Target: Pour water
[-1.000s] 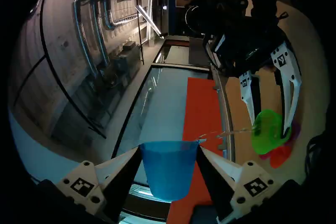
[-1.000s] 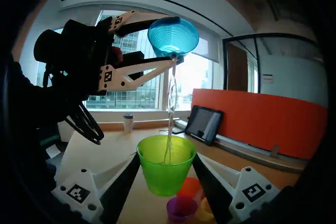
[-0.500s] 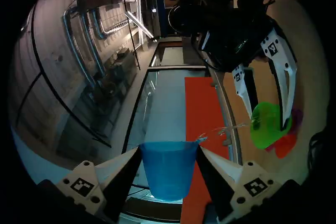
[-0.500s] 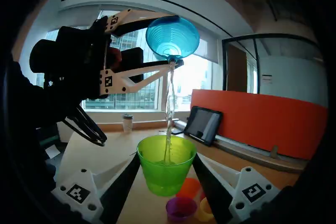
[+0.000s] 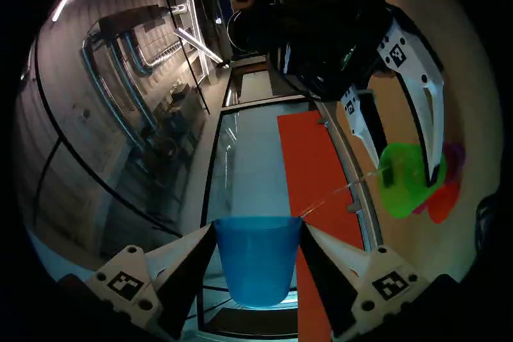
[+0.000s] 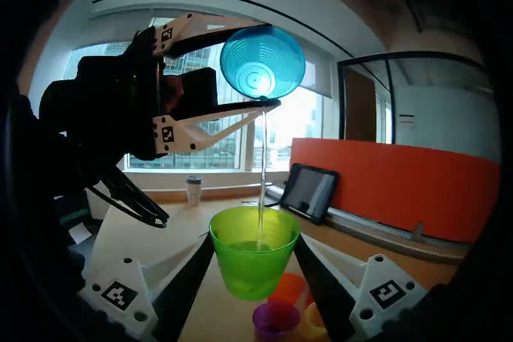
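Observation:
My left gripper (image 5: 258, 239) is shut on a blue cup (image 5: 258, 258), tipped far over on its side. In the right gripper view the blue cup (image 6: 262, 63) hangs high with its mouth facing me, and a thin stream of water (image 6: 262, 169) falls from its rim. The stream lands in a green cup (image 6: 254, 249) that my right gripper (image 6: 254, 247) is shut on, held upright below. From the left gripper view the green cup (image 5: 403, 178) sits between the right gripper's white fingers (image 5: 431, 104). Water stands in the green cup's bottom.
On the wooden desk (image 6: 128, 226) below lie a purple cup (image 6: 276, 319), an orange cup (image 6: 288, 285) and a yellow one (image 6: 314, 321). A tablet (image 6: 310, 191) leans by the orange partition (image 6: 410, 188). A paper cup (image 6: 192, 189) stands near the window.
The blue cup has tipped further, its mouth now turned more toward the right gripper's camera. The stream has thinned. The green cup has stayed in place.

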The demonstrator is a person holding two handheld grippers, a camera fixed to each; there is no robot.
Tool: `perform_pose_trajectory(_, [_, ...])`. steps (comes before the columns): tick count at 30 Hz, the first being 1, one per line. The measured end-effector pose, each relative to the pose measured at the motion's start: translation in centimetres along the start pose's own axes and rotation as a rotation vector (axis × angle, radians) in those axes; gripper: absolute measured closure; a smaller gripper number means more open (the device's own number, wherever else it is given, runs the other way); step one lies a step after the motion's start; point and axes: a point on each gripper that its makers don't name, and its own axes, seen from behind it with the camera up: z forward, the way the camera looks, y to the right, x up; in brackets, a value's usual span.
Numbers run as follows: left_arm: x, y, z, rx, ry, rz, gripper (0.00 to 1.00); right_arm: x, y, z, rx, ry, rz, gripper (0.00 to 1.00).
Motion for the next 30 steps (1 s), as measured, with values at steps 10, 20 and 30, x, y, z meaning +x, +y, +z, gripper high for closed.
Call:
perform_pose_trajectory(10, [0.2,0.6,0.3,-0.004,0.01,0.049,0.12,-0.1,0.2,-0.1,-0.007,0.005,0.007,0.11])
perform_pose_trajectory(20, [0.2,-0.1,-0.1,0.008,0.013,-0.075,0.12,0.2,0.4,-0.2,-0.012,0.012,0.004,0.11])
perform_pose_trajectory(30, [-2.1,-0.8,0.0,0.034,-0.034,-0.445,0.12,0.4,1.0,-0.6,-0.03,0.021,0.006,0.11])
